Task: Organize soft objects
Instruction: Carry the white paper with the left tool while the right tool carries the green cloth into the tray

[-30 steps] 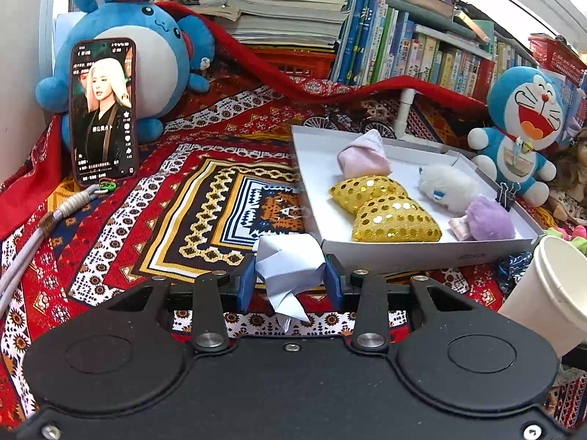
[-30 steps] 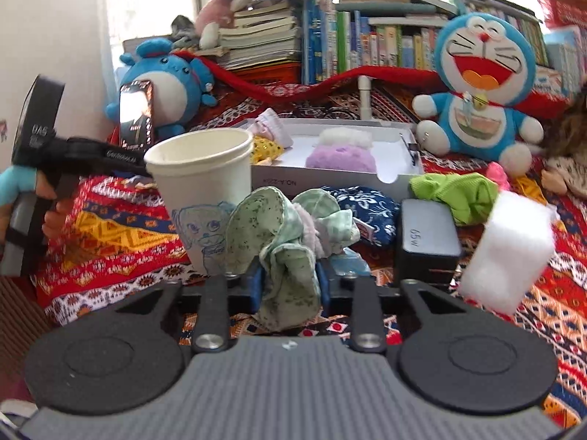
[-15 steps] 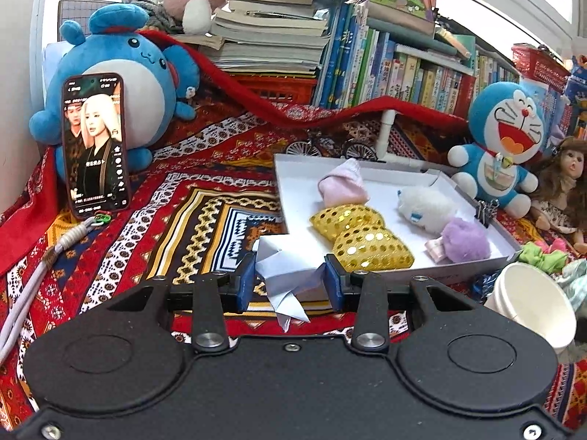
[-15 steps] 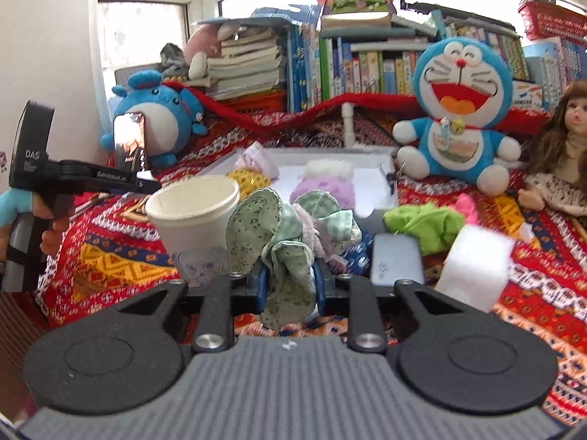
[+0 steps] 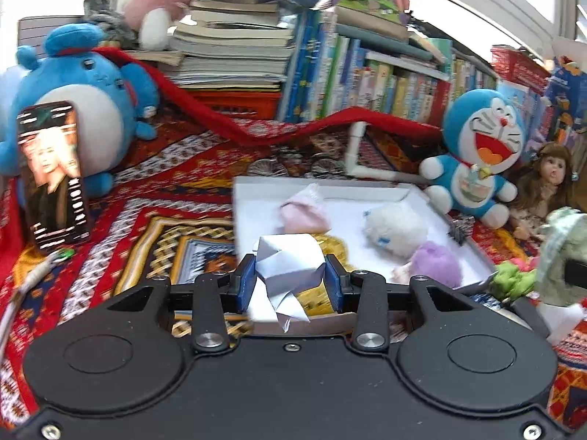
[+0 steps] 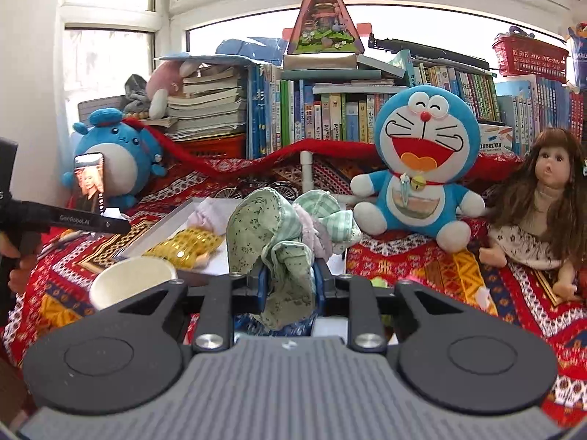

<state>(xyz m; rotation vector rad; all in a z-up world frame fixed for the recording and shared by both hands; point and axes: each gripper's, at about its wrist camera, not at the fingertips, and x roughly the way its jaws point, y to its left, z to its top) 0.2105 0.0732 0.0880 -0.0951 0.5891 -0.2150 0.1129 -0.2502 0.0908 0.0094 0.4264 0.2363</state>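
Observation:
My left gripper (image 5: pixel 290 282) is shut on a folded white paper piece (image 5: pixel 288 267), held over the near edge of the white tray (image 5: pixel 370 189). The tray holds a pink soft piece (image 5: pixel 304 212), a white fluffy ball (image 5: pixel 396 225), a purple pom (image 5: pixel 434 264) and gold sequin pouches (image 6: pixel 187 245). My right gripper (image 6: pixel 288 282) is shut on a green patterned cloth bundle (image 6: pixel 279 234), held up in front of the tray (image 6: pixel 172 225). The bundle also shows at the right edge of the left wrist view (image 5: pixel 561 253).
A white paper cup (image 6: pixel 132 286) stands near the tray. A Doraemon plush (image 6: pixel 422 168), a doll (image 6: pixel 543 205), a blue plush (image 5: pixel 73 110) with a phone (image 5: pixel 53 176) and stacked books (image 5: pixel 234 44) ring the patterned blanket. Green fabric (image 5: pixel 510 280) lies right of the tray.
Both grippers rose and moved toward the tray with their loads. The left one now holds the paper over the tray's near edge; the right one lifted the cloth above the cup.

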